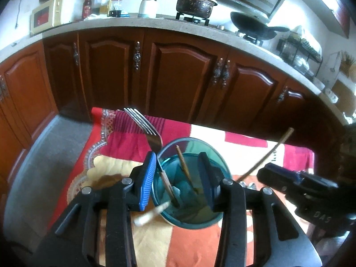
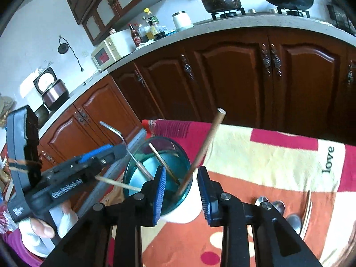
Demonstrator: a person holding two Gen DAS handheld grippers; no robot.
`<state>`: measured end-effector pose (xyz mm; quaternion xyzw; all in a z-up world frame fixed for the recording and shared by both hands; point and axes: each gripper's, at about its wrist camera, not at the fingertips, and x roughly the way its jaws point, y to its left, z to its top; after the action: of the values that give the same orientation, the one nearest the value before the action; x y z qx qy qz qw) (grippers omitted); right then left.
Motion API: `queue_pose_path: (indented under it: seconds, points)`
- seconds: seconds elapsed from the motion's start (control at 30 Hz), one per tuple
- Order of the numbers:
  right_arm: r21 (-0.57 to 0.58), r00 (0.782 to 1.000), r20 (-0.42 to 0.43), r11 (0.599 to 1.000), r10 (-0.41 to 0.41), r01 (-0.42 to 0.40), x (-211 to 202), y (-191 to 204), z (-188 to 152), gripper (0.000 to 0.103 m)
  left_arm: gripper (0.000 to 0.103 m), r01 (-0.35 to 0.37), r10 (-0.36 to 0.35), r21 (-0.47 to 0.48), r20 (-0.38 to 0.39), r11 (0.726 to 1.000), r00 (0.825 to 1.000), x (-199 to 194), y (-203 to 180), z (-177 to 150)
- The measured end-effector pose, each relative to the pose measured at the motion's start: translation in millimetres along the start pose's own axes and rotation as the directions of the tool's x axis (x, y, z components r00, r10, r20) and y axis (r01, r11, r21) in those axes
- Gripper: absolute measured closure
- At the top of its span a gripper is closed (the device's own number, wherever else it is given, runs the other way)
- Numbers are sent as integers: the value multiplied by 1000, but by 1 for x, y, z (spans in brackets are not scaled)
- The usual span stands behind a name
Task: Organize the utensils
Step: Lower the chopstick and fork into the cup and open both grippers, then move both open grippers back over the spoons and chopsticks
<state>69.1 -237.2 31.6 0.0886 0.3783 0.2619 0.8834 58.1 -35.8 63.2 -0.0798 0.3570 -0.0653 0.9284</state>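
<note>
The teal translucent cup (image 1: 192, 184) sat between the left gripper (image 1: 178, 179)'s parted, empty jaws; the right gripper (image 2: 181, 191) gaped beside a brown wooden chopstick (image 2: 205, 146), its lower end blurred.

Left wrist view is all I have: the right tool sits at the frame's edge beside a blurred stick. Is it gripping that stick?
Observer: No. The right wrist view shows the right tool open. The chopstick leans in the cup between its fingers, apparently touching neither.
Operator: Are any utensils outside the cup?
Observer: Yes. Several spoons lie on the cloth just right of that tool.
</note>
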Motion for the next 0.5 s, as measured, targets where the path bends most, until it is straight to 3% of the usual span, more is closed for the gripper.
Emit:
queue_pose_path:
  seconds: [0.23,0.5]
  points:
    - [13,1000,0,1000,-12,12,-26,-8,-21,70,64,27,-27,15,1,1000,1000,-26,-20,-10]
    - [18,996,10,996,-89,89,-59,-25,-46,67,60,97,-97,90,5,991,995,-47,-61,-25]
